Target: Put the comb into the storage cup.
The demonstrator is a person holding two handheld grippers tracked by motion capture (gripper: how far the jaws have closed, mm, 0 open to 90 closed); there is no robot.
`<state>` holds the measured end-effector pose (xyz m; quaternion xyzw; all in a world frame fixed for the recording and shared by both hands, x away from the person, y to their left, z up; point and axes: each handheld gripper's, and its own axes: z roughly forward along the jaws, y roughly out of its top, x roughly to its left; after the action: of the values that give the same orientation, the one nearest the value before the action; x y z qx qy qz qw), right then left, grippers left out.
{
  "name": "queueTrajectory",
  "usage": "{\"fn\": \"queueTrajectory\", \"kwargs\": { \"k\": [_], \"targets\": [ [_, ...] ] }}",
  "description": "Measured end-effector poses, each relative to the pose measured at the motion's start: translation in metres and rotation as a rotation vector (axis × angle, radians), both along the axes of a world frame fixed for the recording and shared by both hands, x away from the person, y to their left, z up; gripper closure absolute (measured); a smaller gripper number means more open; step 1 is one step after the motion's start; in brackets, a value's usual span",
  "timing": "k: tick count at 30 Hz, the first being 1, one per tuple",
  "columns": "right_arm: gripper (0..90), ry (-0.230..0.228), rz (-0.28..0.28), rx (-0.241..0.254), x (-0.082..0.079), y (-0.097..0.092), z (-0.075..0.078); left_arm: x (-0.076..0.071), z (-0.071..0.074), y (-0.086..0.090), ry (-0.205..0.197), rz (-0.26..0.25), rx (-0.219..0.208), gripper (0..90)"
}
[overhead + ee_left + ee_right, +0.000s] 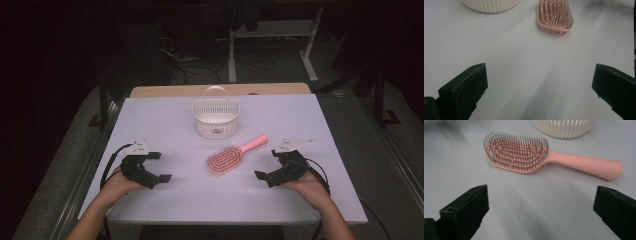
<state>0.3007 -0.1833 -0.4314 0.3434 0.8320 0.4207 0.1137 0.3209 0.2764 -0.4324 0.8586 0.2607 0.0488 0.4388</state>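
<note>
In a dark room with cables on the floor, a white table (165, 200) carries a pink hairbrush (231, 156) lying bristles-up just before a white basket (216, 118), between the left gripper (159, 167) and right gripper (267, 164), both jaws wide and empty.

A white, smooth-topped rectangular table (170, 120) is carrying two things – a white perforated plastic basket with a hoop handle (216, 118) toward the far edge, and a pink plastic hairbrush (233, 155) lying bristles-up just nearer.
</note>
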Motion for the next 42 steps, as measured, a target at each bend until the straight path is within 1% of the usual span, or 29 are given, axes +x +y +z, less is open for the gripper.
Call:
{"fn": "queueTrajectory", "kwargs": {
  "k": [4,10,13,17,21,25,32,34,38,42],
  "targets": [
    [0.0,-0.002,-0.005,0.0,-0.001,0.0,0.0,0.0,-0.001,-0.001,0.002,-0.008,0.001,0.0],
    [0.0,-0.004,-0.007,0.016,0.0,-0.001,0.002,-0.002,0.0,-0.002,-0.015,-0.006,0.015,0.0],
    [0.0,-0.007,-0.009,0.011,0.002,0.0,0.004,-0.003,-0.001,-0.001,-0.016,-0.007,0.013,0.0],
    [0.0,-0.008,-0.026,0.005,0.004,0.003,0.006,-0.003,-0.002,0.001,-0.013,0.0,0.007,0.0],
    [0.0,-0.012,-0.022,0.0,0.006,0.005,0.008,-0.004,-0.001,0.002,-0.015,0.0,-0.002,0.0],
    [0.0,-0.013,-0.024,-0.007,0.007,0.006,0.008,-0.003,-0.002,0.001,-0.013,-0.003,0.0,0.0],
    [0.0,-0.015,-0.045,0.005,0.014,0.006,0.01,-0.003,-0.001,0.002,-0.015,0.004,-0.005,0.0],
    [0.0,-0.014,-0.042,-0.001,0.016,0.007,0.01,-0.003,-0.001,0.003,-0.015,0.004,-0.007,0.0],
    [0.0,-0.009,-0.044,0.004,0.016,0.006,0.01,-0.003,-0.001,0.003,-0.016,0.004,-0.011,0.0],
    [0.0,-0.007,-0.051,0.002,0.019,0.004,0.011,-0.002,-0.002,0.002,-0.017,0.0,-0.003,0.0]
  ]
}}
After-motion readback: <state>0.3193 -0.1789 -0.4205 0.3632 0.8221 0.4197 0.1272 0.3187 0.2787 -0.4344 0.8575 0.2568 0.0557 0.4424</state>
